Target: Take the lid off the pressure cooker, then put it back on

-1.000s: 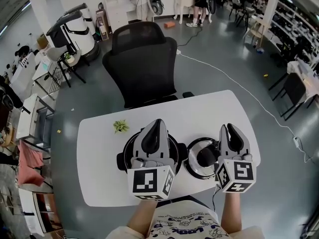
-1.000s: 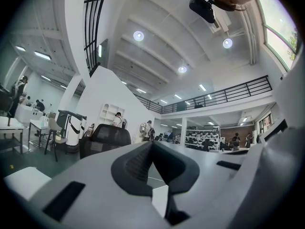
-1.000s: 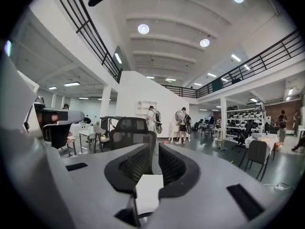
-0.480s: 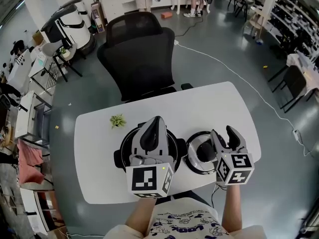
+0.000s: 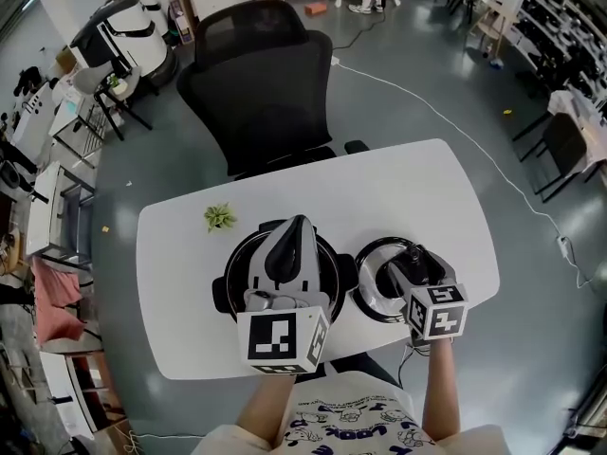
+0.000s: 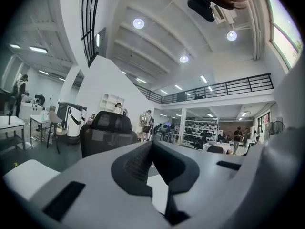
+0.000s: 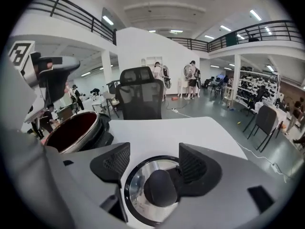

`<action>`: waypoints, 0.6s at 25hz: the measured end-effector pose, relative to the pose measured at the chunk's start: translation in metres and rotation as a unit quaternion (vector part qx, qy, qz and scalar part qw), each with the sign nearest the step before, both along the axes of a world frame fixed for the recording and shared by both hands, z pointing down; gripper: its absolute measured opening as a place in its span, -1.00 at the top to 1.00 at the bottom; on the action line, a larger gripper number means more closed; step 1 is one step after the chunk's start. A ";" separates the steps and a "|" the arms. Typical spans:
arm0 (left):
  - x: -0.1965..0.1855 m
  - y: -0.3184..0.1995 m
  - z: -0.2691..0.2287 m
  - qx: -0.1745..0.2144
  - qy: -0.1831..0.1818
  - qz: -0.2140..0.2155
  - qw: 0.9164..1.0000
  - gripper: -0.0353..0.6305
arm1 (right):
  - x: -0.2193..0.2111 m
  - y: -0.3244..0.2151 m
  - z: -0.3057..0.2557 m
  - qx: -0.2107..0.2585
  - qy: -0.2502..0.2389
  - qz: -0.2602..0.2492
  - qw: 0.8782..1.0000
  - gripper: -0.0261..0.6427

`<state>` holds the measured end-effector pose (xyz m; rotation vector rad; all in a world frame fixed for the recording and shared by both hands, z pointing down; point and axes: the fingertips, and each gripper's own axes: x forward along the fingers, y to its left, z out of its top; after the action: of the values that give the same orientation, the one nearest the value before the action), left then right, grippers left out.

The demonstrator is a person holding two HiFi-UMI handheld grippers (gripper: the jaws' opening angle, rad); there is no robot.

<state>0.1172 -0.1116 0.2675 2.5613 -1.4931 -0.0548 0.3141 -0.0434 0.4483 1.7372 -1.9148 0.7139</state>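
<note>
Lid (image 5: pixel 372 284) off, lying right of the open cooker (image 5: pixel 230 275); right gripper (image 7: pixel 153 162) jaws just opened around its knob (image 7: pixel 161 188), not gripping; left gripper (image 6: pixel 152 148) closed, empty; refit pending.

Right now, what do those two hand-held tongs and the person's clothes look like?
The left tongs and right tongs have light grey shells with black ribbed pads, and each carries a white cube printed with black square markers. The person wears a white shirt with dark print; forearms are bare.

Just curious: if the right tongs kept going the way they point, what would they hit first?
Probably the black knob of the pressure cooker lid, which sits between the right tongs; their jaws have just been opening.
</note>
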 end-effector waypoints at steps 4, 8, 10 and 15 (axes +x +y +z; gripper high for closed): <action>-0.001 -0.003 0.011 -0.011 -0.005 0.000 1.000 0.85 | -0.002 0.005 0.033 -0.041 0.000 -0.011 0.999 -0.08; -0.002 -0.008 0.022 -0.023 -0.009 0.001 1.000 0.85 | -0.004 0.009 0.061 -0.080 0.011 -0.029 0.996 -0.07; -0.003 -0.011 0.028 -0.028 -0.011 0.001 1.000 0.85 | -0.004 0.010 0.073 -0.097 0.016 -0.037 0.995 -0.08; -0.002 -0.017 0.039 -0.041 -0.015 -0.001 0.999 0.85 | -0.002 0.012 0.098 -0.128 0.029 -0.054 0.990 -0.08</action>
<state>0.1152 -0.1286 0.3069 2.5068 -1.4750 0.0451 0.3124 -0.0317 0.5464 1.4711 -1.7751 0.8188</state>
